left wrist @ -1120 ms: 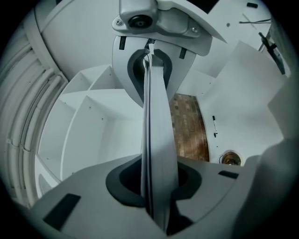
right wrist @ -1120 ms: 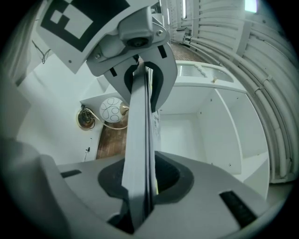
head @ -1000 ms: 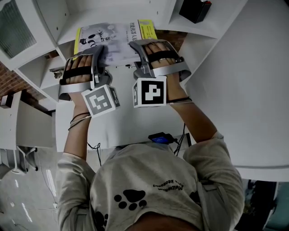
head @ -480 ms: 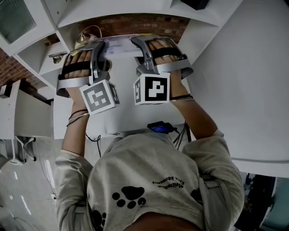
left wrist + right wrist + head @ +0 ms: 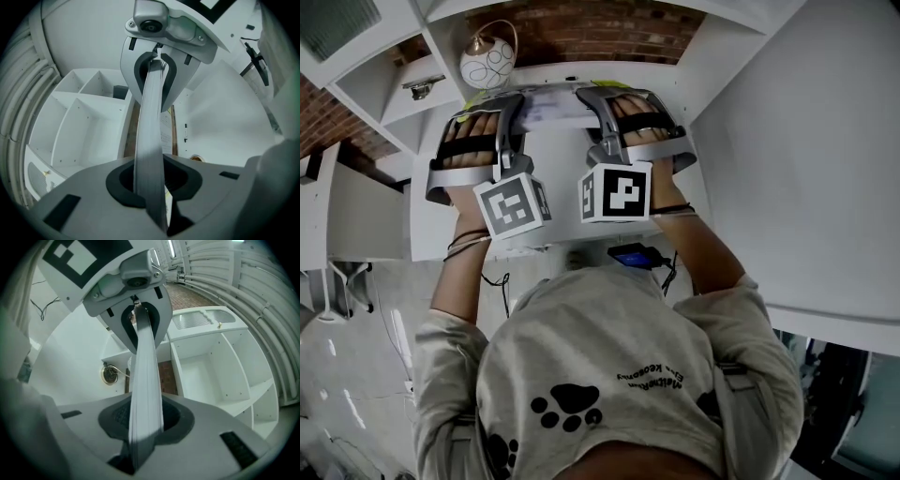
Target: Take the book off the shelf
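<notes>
The book [image 5: 555, 105] shows edge-on in the head view, a thin pale slab with a yellow strip at its left end, held in front of the white shelf unit [image 5: 712, 66]. My left gripper [image 5: 510, 107] is shut on its left end and my right gripper [image 5: 598, 101] on its right end. In the left gripper view the page block [image 5: 151, 140] runs from my left gripper's pads [image 5: 123, 185] up to the right gripper [image 5: 154, 70]. The right gripper view mirrors this: the book [image 5: 145, 376] spans from my right gripper [image 5: 144, 425] to the left gripper [image 5: 139, 315].
A round patterned ornament [image 5: 485, 64] stands in a shelf compartment at the upper left, before a brick wall [image 5: 581, 23]. White shelf compartments [image 5: 211, 366] surround the book. A blue device [image 5: 630, 256] with cables lies below the white desk surface [image 5: 553, 234].
A second ago the book lay with its cover facing up on the shelf. Both grippers have since drawn it toward me and down; only its edge shows, and the brick wall and ornament have appeared.
</notes>
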Demonstrator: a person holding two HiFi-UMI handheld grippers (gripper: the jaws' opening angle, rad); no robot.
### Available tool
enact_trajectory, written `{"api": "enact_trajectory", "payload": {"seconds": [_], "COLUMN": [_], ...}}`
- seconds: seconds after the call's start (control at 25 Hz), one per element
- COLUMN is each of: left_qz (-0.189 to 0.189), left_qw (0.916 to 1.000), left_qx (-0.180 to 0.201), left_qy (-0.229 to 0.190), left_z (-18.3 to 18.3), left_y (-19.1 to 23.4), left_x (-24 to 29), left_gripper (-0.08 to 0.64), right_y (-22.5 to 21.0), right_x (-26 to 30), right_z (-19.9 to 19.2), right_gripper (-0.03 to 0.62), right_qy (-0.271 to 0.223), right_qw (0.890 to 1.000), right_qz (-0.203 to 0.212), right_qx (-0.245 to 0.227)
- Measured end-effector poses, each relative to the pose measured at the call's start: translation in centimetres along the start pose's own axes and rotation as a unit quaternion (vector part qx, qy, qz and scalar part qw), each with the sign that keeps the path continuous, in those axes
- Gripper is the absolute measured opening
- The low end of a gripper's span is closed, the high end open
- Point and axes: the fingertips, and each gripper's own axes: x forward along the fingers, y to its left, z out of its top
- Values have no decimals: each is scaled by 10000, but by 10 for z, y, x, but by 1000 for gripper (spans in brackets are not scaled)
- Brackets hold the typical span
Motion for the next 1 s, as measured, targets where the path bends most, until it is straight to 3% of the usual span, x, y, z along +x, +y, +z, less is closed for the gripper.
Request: {"api": "enact_trajectory", "payload": {"seconds": [0.76, 1.0], "left_qz": [-217, -311], "left_qw": [9993, 9991], "left_qx": [-94, -155], "left_qy": [-284, -237], "left_z": [15, 18], "left_y": [-72, -91], "left_x": [-125, -137], "left_gripper": [83, 83], "right_y": [77, 95], "right_x": [-123, -135], "right_z": [36, 35], "right_gripper": [83, 83], "right_qy": [315, 295], "right_qw": [9993, 9993], "right_qz": [36, 102], "right_qx": [191, 201]}}
